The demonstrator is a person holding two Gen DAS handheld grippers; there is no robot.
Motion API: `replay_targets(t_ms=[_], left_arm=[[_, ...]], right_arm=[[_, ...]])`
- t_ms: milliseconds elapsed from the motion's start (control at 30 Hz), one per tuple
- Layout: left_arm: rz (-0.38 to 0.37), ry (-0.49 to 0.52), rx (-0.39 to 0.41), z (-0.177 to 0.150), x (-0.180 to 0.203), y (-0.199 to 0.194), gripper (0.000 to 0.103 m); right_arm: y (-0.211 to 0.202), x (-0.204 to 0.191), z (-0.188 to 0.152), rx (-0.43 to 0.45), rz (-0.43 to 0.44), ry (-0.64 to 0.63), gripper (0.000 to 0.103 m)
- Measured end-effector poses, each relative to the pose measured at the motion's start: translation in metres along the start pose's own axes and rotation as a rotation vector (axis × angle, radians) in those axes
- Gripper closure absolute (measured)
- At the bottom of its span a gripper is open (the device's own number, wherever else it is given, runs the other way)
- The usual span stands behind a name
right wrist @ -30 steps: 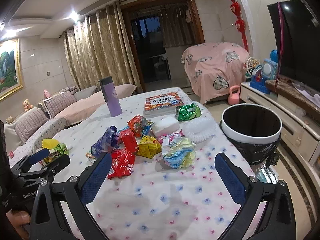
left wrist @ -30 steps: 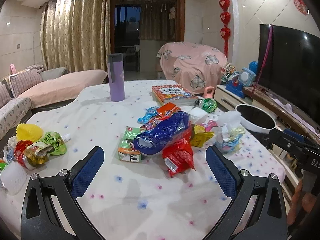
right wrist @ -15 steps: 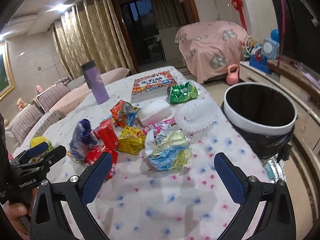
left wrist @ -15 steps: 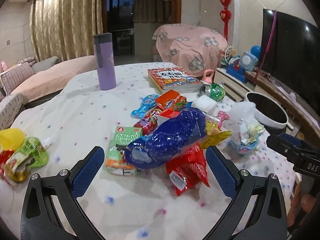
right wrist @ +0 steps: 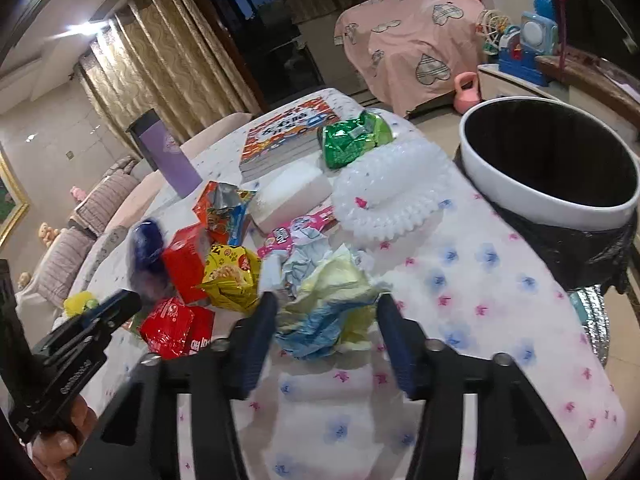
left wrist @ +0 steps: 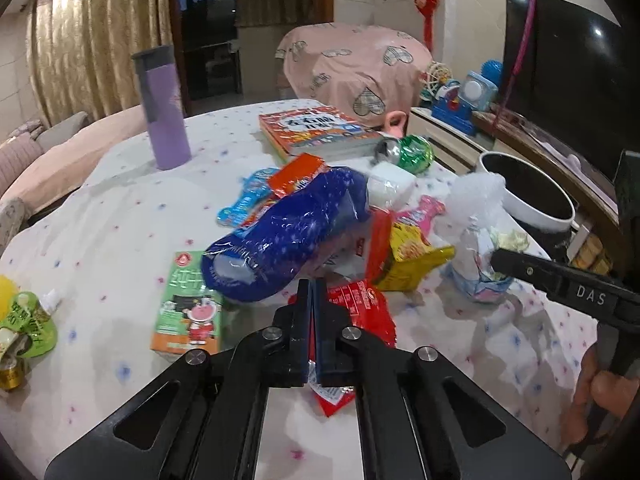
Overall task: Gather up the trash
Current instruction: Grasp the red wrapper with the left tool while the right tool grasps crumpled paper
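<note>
A pile of snack wrappers lies on the flowered tablecloth. My left gripper (left wrist: 311, 286) is shut, its tips pinching the edge of the red wrapper (left wrist: 362, 312) just below the blue bag (left wrist: 288, 236). In the right wrist view my right gripper (right wrist: 326, 312) stands part open around the crumpled blue and yellow wrapper (right wrist: 328, 312), with the fingers on either side of it. The left gripper shows there too, at the red wrapper (right wrist: 176, 326). The bin (right wrist: 516, 192) with a white rim and black liner stands at the table's right edge.
A purple bottle (left wrist: 162, 108) and a book (left wrist: 316, 128) stand at the back. A green carton (left wrist: 190, 304), green pouch (left wrist: 28, 320), white foam block (right wrist: 292, 192), white plastic ring (right wrist: 392, 192), green bag (right wrist: 352, 140), yellow bag (right wrist: 230, 276) and orange bag (right wrist: 220, 208) lie around.
Both grippers moved forward and down into the pile. The left one closed at the red wrapper. The right one narrowed around the crumpled blue and yellow wrapper.
</note>
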State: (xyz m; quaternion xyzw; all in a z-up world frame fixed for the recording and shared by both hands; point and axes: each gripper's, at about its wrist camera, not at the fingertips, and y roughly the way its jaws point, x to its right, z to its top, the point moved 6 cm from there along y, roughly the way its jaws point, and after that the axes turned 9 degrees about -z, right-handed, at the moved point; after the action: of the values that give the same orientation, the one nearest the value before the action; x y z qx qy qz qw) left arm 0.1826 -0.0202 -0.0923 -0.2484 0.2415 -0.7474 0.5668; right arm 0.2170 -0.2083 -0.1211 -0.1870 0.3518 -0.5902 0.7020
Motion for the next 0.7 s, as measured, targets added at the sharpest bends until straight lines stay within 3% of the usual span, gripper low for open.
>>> replay_targets(t_ms=[100,200,400,467,533,700], left_arm=[[-0.007,0.004,0.015,0.002,0.003,-0.005,0.102],[-0.019,0.004,0.046,0.008,0.006,-0.016,0.102],[-0.04,0.02,0.052,0.019,0.009,-0.023,0.101],[-0.025,0.027,0.018,0.018,0.007,-0.015,0.081],[-0.021,0.043,0.012,0.02,0.004,-0.01,0.024],[-0.085,0.071,-0.006,0.017,0.003,-0.014,0.023]], right_arm=[[-0.008,-0.003,0.0,0.022,0.002,-0.029,0.075],[-0.015,-0.004,0.001,0.032,0.015,-0.035,0.08],[-0.035,0.004,0.007,0.07,0.029,-0.019,0.082],[-0.039,0.007,0.009,0.076,0.03,-0.014,0.082],[-0.041,0.008,0.008,0.075,0.034,-0.009,0.082],[-0.043,0.008,0.005,0.062,0.034,0.005,0.081]])
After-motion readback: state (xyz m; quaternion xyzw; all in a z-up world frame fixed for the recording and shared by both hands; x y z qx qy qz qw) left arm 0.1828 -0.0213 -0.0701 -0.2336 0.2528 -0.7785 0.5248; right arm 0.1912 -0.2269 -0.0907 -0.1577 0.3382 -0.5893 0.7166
